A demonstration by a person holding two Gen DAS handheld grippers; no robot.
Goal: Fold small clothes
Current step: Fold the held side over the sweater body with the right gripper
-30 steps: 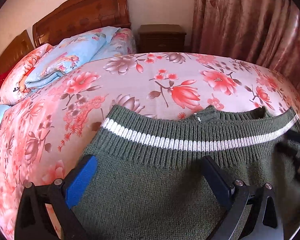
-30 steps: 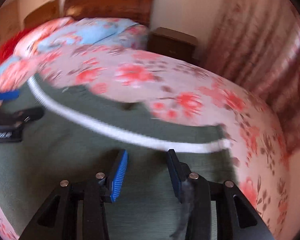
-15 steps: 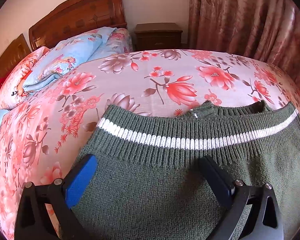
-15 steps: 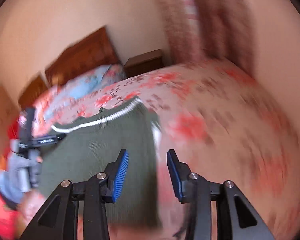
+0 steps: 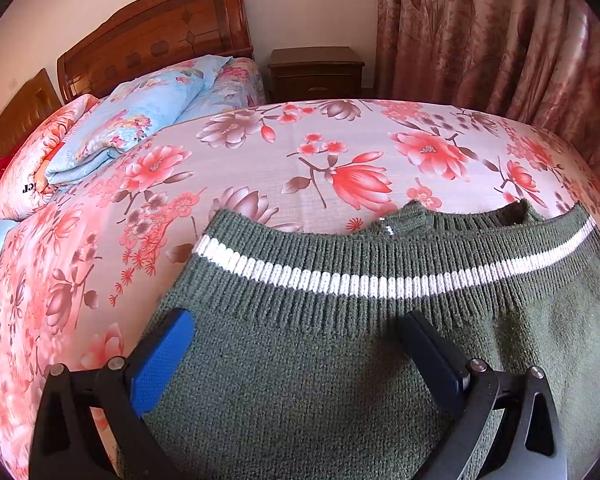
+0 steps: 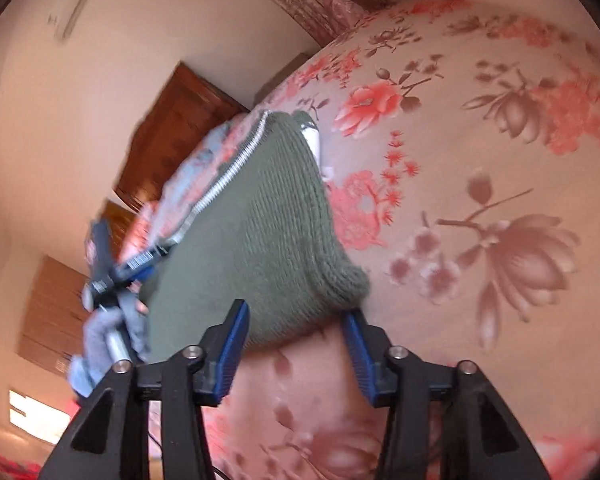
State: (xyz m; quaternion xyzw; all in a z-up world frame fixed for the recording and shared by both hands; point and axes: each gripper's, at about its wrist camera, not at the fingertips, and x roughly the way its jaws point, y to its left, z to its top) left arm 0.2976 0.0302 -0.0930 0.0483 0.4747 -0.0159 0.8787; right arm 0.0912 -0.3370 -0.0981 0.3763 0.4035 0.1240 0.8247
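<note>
Lying flat on the floral-sheeted bed (image 5: 340, 152), one green knit sweater (image 5: 340, 360) with white-striped ribbed hem (image 5: 380, 286), left tongs (image 5: 296, 354) spread wide over its knit, right tongs (image 6: 296, 344) likewise apart at its near corner, gripping nothing.

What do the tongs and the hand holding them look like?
Both tongs, left and right, have black angular frames with triangular cut-outs, silver bolt heads and blue ribbed pads. The right view shows a barcode sticker on the left unit and a grey-gloved hand on its silver handle.
</note>
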